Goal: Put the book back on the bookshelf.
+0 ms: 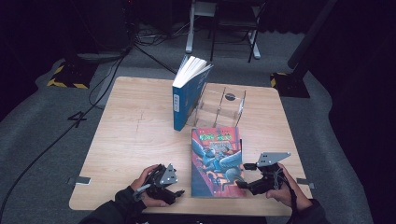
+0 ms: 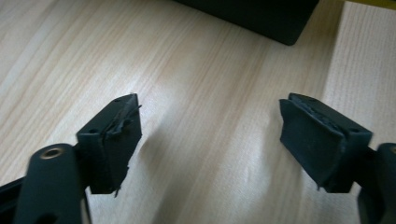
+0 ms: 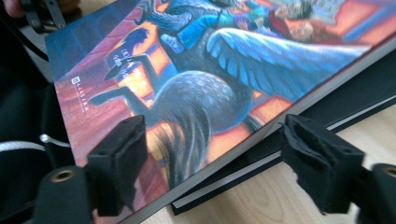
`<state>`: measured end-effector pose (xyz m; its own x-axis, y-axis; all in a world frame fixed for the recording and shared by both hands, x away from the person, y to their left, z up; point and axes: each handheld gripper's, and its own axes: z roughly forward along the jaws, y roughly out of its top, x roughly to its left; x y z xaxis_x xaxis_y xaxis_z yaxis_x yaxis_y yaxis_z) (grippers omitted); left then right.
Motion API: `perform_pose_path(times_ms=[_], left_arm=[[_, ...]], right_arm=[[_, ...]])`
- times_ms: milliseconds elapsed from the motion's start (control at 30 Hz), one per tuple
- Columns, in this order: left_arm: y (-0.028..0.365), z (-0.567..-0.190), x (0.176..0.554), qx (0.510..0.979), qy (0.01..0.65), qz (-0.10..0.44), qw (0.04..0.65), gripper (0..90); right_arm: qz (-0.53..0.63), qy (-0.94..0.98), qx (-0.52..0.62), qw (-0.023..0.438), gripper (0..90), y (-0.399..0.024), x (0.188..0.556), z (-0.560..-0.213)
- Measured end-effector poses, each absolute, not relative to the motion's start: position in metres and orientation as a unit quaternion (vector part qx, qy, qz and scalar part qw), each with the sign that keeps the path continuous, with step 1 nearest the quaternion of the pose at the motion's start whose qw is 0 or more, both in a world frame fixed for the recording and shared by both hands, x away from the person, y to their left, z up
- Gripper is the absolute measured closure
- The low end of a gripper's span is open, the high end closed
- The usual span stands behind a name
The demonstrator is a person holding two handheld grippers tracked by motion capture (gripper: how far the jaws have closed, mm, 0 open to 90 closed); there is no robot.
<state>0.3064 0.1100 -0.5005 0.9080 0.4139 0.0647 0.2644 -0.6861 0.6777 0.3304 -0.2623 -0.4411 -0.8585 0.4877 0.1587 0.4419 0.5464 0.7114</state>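
Our right gripper (image 3: 212, 154) straddles the colourful illustrated paperback book's (image 1: 217, 161) edge, jaws apart; our left gripper (image 2: 210, 140) gapes over the pale wooden table (image 1: 135, 135).

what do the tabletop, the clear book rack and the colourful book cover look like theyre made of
Tabletop: pale wood or wood-look laminate, matt, with visible grain.
Clear book rack: likely acrylic; transparent, the table shows through.
Colourful book cover: printed paper or card, slightly glossy.

left hand-held gripper (image 1: 180, 192): jaws apart | right hand-held gripper (image 1: 241, 174): jaws apart
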Motion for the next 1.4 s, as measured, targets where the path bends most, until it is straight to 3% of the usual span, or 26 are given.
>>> perform_pose_path(times_ms=[300, 600, 800, 1167, 1400], left_arm=[[0.112, -0.505, 0.315, 0.908, 0.191, 0.071, 0.366, 17.4], [0.111, -0.505, 0.316, 0.908, 0.191, 0.069, 0.367, 17.1], [0.111, -0.505, 0.316, 0.908, 0.190, 0.069, 0.368, 17.0], [0.111, -0.505, 0.318, 0.909, 0.185, 0.066, 0.367, 16.5], [0.110, -0.505, 0.319, 0.910, 0.184, 0.065, 0.366, 16.5]], right_arm=[[0.387, 0.887, 0.253, 0.003, 16.8, -0.259, 0.340, -0.442], [0.376, 0.894, 0.243, 0.020, 17.2, -0.254, 0.339, -0.437], [0.386, 0.892, 0.234, 0.033, 23.7, -0.254, 0.340, -0.430], [0.409, 0.887, 0.213, 0.029, 25.8, -0.247, 0.358, -0.422], [0.426, 0.877, 0.225, 0.001, 38.3, -0.237, 0.380, -0.430]])
